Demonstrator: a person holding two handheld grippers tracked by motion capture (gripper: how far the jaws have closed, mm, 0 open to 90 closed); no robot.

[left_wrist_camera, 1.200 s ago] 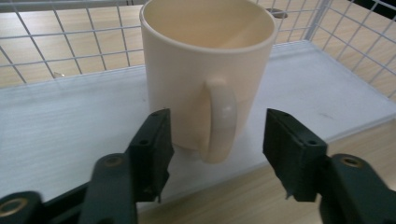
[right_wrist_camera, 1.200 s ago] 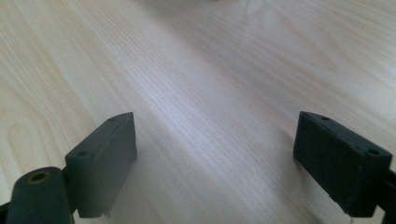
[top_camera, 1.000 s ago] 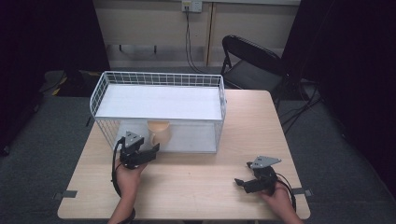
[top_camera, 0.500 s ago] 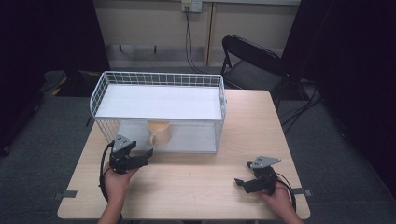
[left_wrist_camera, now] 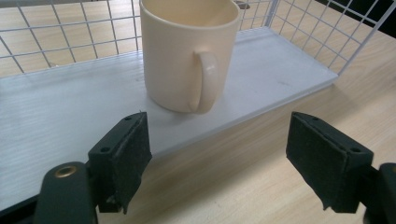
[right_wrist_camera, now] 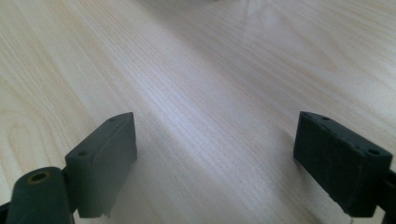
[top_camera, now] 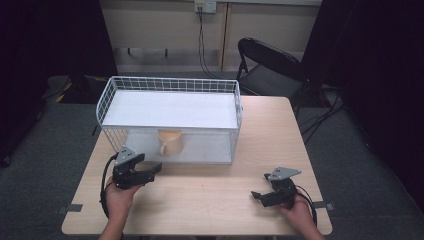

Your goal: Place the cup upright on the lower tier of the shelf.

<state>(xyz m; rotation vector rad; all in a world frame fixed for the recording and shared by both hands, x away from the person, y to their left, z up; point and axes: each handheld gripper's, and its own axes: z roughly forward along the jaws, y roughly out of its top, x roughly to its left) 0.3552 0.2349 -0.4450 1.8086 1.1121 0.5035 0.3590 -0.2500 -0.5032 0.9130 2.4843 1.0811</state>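
At seven o'clock on the worktop (top_camera: 210,195), the left gripper (top_camera: 150,172) has backed away, fingers wide and empty, leaving the cream mug (top_camera: 169,142) upright on the wire basket (top_camera: 170,85)'s lower shelf; placement looks finished. Right gripper (top_camera: 260,196), five o'clock, rests open, empty.

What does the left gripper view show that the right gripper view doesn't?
Left gripper view: a cream mug standing upright on the white shelf under the wire rack, its handle turned toward the camera, straight ahead of the open left claw and apart from it.

Right gripper view: bare wood grain ahead of the open right claw, with nothing between the jaws.

Both: two black jaws set wide apart, and the light wooden table beneath them.
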